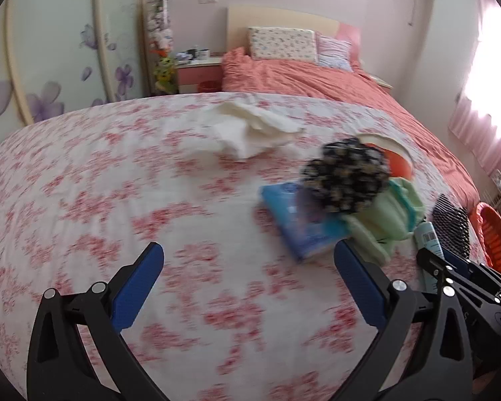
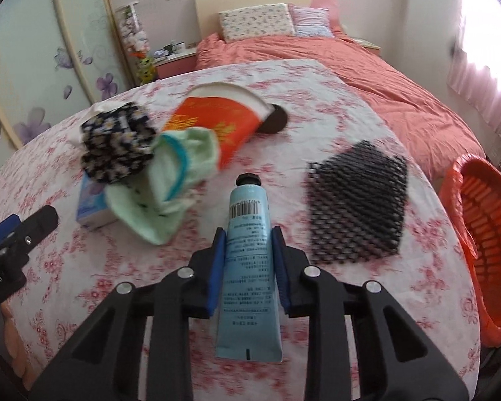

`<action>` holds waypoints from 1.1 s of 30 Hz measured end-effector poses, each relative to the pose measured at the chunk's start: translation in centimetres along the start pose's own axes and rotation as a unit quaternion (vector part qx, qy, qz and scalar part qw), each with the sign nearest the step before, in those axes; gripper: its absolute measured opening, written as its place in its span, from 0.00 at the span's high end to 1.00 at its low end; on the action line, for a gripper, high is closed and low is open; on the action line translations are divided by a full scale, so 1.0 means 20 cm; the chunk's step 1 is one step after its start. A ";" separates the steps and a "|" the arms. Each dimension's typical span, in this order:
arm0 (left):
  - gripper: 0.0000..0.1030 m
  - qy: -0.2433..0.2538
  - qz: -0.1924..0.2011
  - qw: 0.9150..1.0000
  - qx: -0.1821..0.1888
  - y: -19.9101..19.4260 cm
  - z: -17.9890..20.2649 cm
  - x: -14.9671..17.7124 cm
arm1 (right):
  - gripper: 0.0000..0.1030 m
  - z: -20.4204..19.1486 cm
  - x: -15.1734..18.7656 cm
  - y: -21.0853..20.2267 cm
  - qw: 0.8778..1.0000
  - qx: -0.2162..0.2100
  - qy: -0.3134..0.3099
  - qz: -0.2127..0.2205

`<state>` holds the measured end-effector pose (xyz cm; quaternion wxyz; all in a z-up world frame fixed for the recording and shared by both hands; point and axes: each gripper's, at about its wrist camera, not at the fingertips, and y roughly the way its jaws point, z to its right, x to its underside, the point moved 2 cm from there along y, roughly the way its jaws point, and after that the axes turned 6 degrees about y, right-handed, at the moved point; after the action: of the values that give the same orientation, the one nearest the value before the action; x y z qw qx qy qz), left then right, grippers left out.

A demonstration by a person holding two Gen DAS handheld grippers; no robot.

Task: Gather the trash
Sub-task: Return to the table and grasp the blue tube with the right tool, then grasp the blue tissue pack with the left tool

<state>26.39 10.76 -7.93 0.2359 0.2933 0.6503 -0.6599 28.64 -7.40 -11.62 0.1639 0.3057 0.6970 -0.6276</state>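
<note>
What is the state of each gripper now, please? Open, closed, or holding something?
Left gripper: open wide, nothing between its fingers.
Right gripper: closed on the light blue tube, pads pressing both its sides.

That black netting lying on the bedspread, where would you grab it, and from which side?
I would take the black netting at its near edge, coming down from above with open jaws. It lies flat and thin on the bedspread, so only an edge offers anything to pinch, and it may be floppy. The right gripper is already shut on the blue tube, so it would have to wait.
</note>
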 end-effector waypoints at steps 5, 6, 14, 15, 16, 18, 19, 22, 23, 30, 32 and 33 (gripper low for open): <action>0.02 0.020 -0.014 1.000 0.004 0.07 0.12 -0.02 | 0.73 0.02 0.00 0.00 1.000 -0.003 -0.002 0.000; 0.02 0.022 -0.018 1.000 0.003 0.09 0.14 -0.02 | 0.73 0.02 0.00 0.00 1.000 -0.004 -0.002 0.001; 0.13 0.013 -0.047 0.999 -0.002 0.17 0.16 -0.02 | 0.73 0.04 0.00 0.00 1.000 -0.014 0.001 -0.002; 0.13 0.001 -0.049 0.999 0.010 0.16 0.14 -0.01 | 0.73 0.05 0.00 -0.01 1.000 -0.016 0.003 -0.003; 0.13 -0.006 -0.048 0.999 0.014 0.15 0.13 0.00 | 0.73 0.05 0.00 0.00 1.000 -0.017 0.004 -0.003; 0.13 -0.016 -0.046 0.999 0.013 0.14 0.10 0.02 | 0.73 0.06 -0.01 -0.01 1.000 -0.018 0.003 -0.003; 0.13 -0.016 -0.048 0.999 0.012 0.15 0.09 0.03 | 0.73 0.06 -0.01 0.00 1.000 -0.017 0.002 -0.002; 0.13 -0.020 -0.053 0.998 0.019 0.17 0.11 0.01 | 0.73 0.05 -0.01 0.00 1.000 -0.016 0.002 -0.001; 0.13 -0.020 -0.051 0.998 0.025 0.17 0.13 0.00 | 0.73 0.05 -0.01 0.00 1.000 -0.016 0.002 -0.001; 0.26 -0.014 -0.047 0.999 -0.002 0.24 0.19 -0.06 | 0.73 0.04 -0.01 0.01 1.000 -0.014 -0.006 -0.003; 0.41 -0.020 -0.047 0.999 -0.007 0.24 0.16 -0.07 | 0.73 0.04 -0.01 0.01 1.000 -0.014 -0.009 -0.003; 0.46 -0.024 -0.046 0.999 -0.009 0.24 0.14 -0.07 | 0.73 0.03 -0.01 0.01 1.000 -0.014 -0.010 -0.003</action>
<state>30.41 7.70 -10.44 0.2235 0.2444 0.6635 -0.6708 28.83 -8.12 -11.69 0.1725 0.2950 0.7049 -0.6216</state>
